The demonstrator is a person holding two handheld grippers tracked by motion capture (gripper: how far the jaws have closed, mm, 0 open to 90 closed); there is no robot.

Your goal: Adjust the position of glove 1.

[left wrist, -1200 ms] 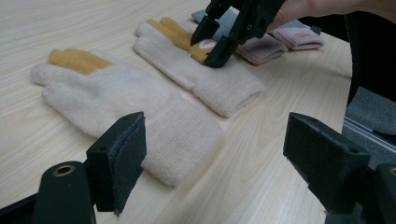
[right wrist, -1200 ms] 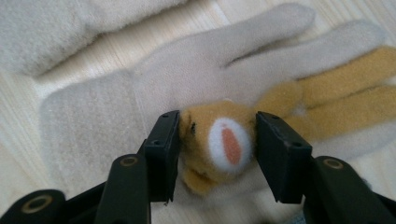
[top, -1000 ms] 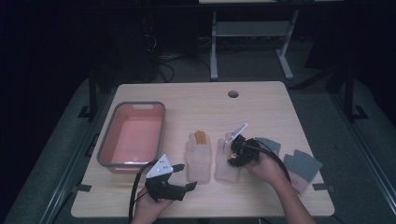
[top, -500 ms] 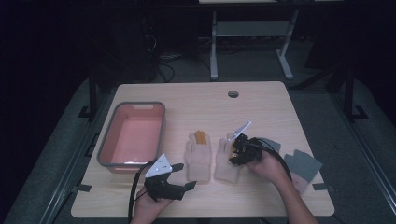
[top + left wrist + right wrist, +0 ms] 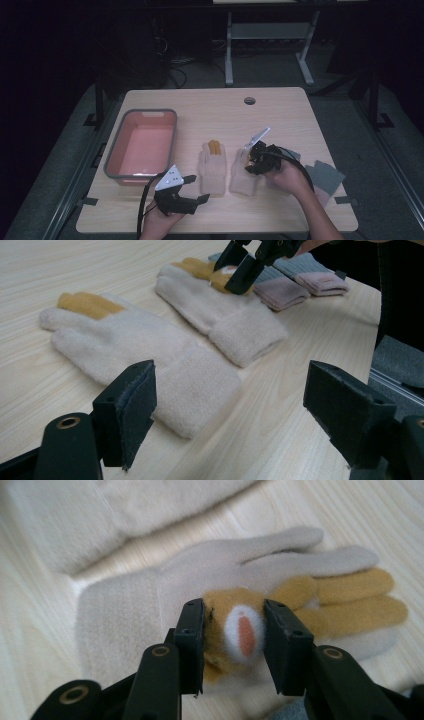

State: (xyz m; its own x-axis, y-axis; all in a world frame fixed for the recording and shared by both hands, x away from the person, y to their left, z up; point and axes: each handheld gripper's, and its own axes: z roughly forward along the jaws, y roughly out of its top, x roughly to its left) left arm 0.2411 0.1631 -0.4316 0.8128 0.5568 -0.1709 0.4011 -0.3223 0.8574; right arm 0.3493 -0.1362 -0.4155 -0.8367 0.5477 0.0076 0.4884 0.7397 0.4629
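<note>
High view, landmark: pink tub (image 5: pixel 142 145)
Left hand-held gripper (image 5: pixel 196 188): below tub, jaws wide, empty
Right glove (image 5: pixel 245 174): well right of tub, soft, limp; take by cuff
Right hand-held gripper (image 5: pixel 234 632): has just been closing, pinching its mustard fingertip

On the table I count two cream gloves with yellow fingers, one (image 5: pixel 212 165) lying beside the other (image 5: pixel 243 176), one small yellow stuffed piece (image 5: pixel 235 630), two folded grey cloths (image 5: pixel 325 176), one grey bin (image 5: pixel 141 145) with a pink inside, and two hand-held grippers, left (image 5: pixel 192 187) and right (image 5: pixel 250 162).
</note>
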